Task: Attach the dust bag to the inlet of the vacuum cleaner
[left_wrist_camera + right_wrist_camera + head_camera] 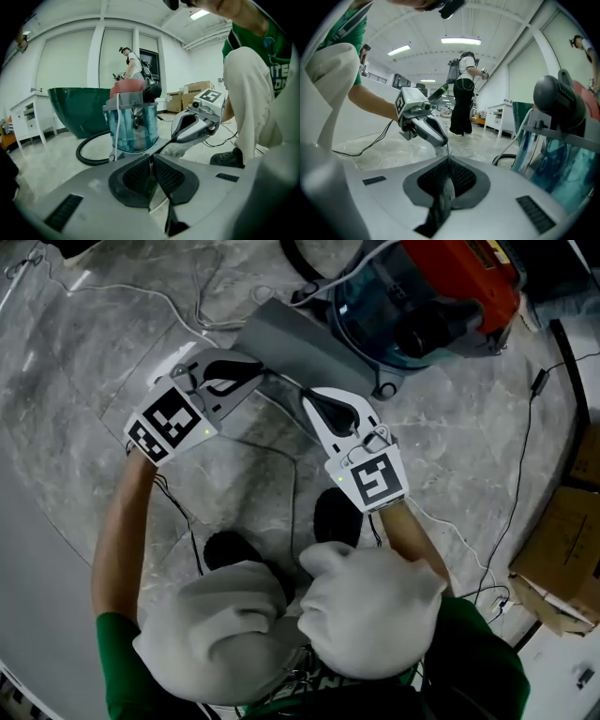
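The grey dust bag hangs as a flat sheet over the marble floor, just left of the vacuum cleaner with its blue see-through tank and red top. My left gripper is shut on the bag's near edge, and only a thin strip shows between its pads. My right gripper is shut on the same edge a little further right, with dark bag fabric hanging from its pads. The two grippers face each other at close range. I cannot pick out the vacuum's inlet.
A black hose loops on the floor beside the vacuum tank. Behind it stand a green tub and a white cabinet. Cables trail across the floor, with cardboard boxes at the right. A person stands in the background.
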{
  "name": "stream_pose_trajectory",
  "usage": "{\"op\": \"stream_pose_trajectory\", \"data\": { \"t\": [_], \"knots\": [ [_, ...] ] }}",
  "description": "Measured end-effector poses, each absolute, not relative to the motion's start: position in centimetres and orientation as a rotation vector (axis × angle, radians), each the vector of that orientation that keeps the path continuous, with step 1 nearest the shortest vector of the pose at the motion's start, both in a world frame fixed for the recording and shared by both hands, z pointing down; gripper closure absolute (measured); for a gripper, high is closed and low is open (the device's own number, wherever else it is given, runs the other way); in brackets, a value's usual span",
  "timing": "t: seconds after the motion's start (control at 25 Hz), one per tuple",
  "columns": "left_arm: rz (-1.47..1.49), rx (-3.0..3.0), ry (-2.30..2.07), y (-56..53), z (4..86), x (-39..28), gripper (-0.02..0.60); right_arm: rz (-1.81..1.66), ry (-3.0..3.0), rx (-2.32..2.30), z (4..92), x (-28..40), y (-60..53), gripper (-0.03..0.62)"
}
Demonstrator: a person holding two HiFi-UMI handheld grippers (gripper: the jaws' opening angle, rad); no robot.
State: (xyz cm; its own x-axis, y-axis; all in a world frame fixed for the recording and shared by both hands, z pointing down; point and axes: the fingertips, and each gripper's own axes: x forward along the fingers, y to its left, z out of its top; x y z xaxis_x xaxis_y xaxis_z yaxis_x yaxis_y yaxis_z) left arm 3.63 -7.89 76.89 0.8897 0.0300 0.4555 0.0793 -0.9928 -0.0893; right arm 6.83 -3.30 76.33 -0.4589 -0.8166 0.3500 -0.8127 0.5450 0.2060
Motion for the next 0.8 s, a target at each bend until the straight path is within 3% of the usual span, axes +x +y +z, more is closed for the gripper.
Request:
{"op": "stream_pose_trajectory", "data": {
  "t": [0.8],
  "knots": [
    [-0.684,-2.832,-0.360,-5.5,71.4,6.9,0.565,-0.022,-2.465,1.334,69.8,9.5,-1.7,0.580]
  ]
}}
